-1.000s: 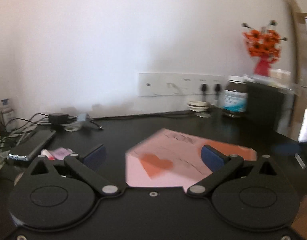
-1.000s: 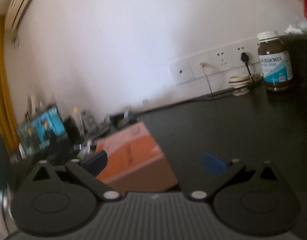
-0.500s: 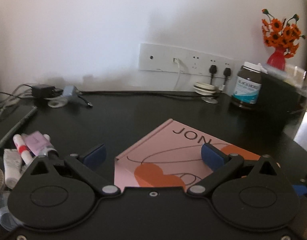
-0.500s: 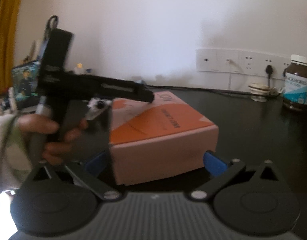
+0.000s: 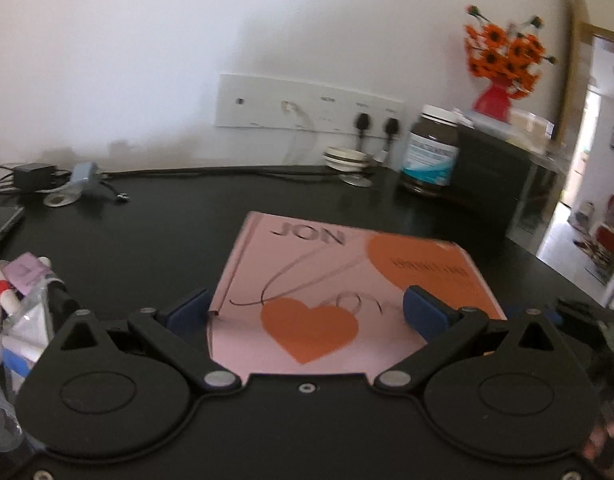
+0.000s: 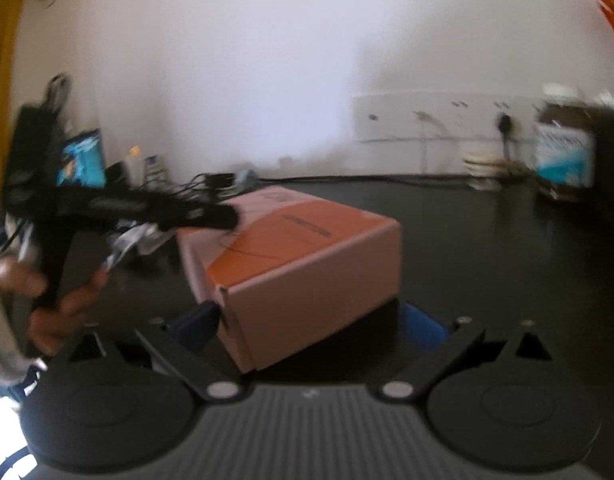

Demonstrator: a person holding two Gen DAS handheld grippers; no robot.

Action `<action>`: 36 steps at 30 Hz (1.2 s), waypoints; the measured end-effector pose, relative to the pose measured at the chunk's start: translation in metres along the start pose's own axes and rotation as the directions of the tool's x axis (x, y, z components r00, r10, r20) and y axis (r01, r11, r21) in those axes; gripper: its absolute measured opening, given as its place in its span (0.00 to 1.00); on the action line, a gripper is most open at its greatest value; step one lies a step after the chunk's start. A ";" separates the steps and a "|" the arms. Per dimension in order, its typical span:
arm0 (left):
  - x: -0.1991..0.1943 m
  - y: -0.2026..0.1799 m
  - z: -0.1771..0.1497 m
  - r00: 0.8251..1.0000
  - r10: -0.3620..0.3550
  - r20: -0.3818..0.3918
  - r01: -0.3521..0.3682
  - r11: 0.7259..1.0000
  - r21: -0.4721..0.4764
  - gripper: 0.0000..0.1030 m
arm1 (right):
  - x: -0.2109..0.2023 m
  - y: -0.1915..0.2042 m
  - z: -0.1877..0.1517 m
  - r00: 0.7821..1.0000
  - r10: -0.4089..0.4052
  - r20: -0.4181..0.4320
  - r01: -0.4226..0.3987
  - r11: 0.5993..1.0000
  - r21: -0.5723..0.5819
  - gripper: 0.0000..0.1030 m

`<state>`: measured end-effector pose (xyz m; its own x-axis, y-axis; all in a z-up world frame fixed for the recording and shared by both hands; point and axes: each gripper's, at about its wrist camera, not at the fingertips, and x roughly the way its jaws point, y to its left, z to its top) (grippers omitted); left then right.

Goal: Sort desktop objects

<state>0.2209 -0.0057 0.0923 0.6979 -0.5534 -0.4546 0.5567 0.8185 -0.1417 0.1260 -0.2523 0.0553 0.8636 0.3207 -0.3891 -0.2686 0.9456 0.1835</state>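
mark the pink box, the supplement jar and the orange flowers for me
pink box (image 5: pixel 319 280), left wrist view, on its printed lid.
supplement jar (image 5: pixel 429 152), left wrist view, on its label.
orange flowers (image 5: pixel 503 54), left wrist view, on the blooms above the red vase.

Left claw (image 5: pixel 305 310) has closed in on the pink box (image 5: pixel 347 280): a second ago the box lay ahead of its blue fingers (image 5: pixel 421 312), now its near end sits between them, left pad beside the box corner, not seen to press. Right claw (image 6: pixel 311 322) has swung from the box's far side to face its near corner (image 6: pixel 307 276), jaws starting to close with that corner between them. Left hand (image 6: pixel 47 300) now shows left of the box.
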 end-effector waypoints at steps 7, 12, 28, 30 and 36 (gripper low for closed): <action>-0.011 -0.006 -0.005 1.000 0.020 -0.010 -0.018 0.985 0.169 0.99 | -0.009 -0.017 0.002 0.999 -0.044 0.011 0.044 0.999 -0.005 0.91; -0.002 -0.010 -0.013 0.998 0.043 -0.046 -0.031 0.969 0.245 0.96 | -0.003 -0.004 0.002 0.999 -0.035 0.011 0.036 0.993 -0.111 0.88; 0.007 -0.036 -0.026 0.996 0.072 -0.050 -0.045 0.911 0.411 0.85 | 0.019 0.005 0.012 0.999 0.019 -0.030 -0.022 0.992 -0.127 0.88; 0.002 -0.035 -0.027 0.997 0.065 -0.052 -0.040 0.923 0.384 0.85 | 0.018 0.006 0.012 0.999 0.029 -0.029 -0.032 0.991 -0.133 0.88; -0.025 -0.048 -0.039 0.998 0.044 -0.037 -0.029 0.941 0.337 0.86 | 0.011 0.005 0.008 0.998 0.056 -0.029 -0.059 0.988 -0.146 0.88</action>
<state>0.1592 -0.0250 0.0756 0.7049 -0.5107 -0.4922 0.6552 0.7345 0.1764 0.1377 -0.2442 0.0592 0.8345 0.3742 -0.4045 -0.3787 0.9227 0.0724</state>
